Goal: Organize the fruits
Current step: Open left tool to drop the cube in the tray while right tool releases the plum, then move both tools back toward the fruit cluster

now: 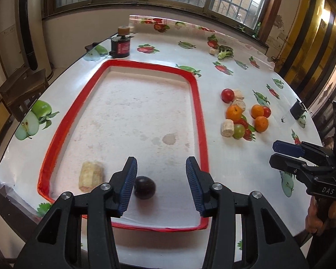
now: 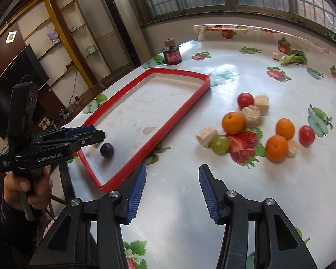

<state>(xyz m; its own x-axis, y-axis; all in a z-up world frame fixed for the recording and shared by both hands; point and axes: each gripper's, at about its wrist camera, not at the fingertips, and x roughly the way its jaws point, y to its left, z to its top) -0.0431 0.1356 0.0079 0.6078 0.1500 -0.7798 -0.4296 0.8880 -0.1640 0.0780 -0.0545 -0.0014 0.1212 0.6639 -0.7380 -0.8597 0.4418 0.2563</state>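
Note:
A red-rimmed white tray (image 1: 199, 103) (image 2: 186, 103) lies on the table. In its near end lie a dark plum (image 1: 145, 187) (image 2: 106, 150) and a pale banana chunk (image 1: 91, 176). My left gripper (image 1: 161, 168) is open over the tray, with the plum beside its left finger; it also shows in the right wrist view (image 2: 94, 132). My right gripper (image 2: 172, 177) is open and empty over bare table, right of the tray; it also shows in the left wrist view (image 1: 274, 153). Right of the tray lie three oranges (image 2: 233, 122), two red tomatoes (image 2: 245, 100), a green grape (image 2: 220, 144) and several banana chunks (image 2: 206, 135).
A dark jar with a cork lid (image 1: 121, 42) (image 2: 172, 55) stands behind the tray. Green leafy vegetable (image 1: 225, 52) (image 2: 293, 58) and a small chunk lie at the table's far side. The tablecloth has printed fruit. A small black object (image 1: 297, 110) sits at the right edge.

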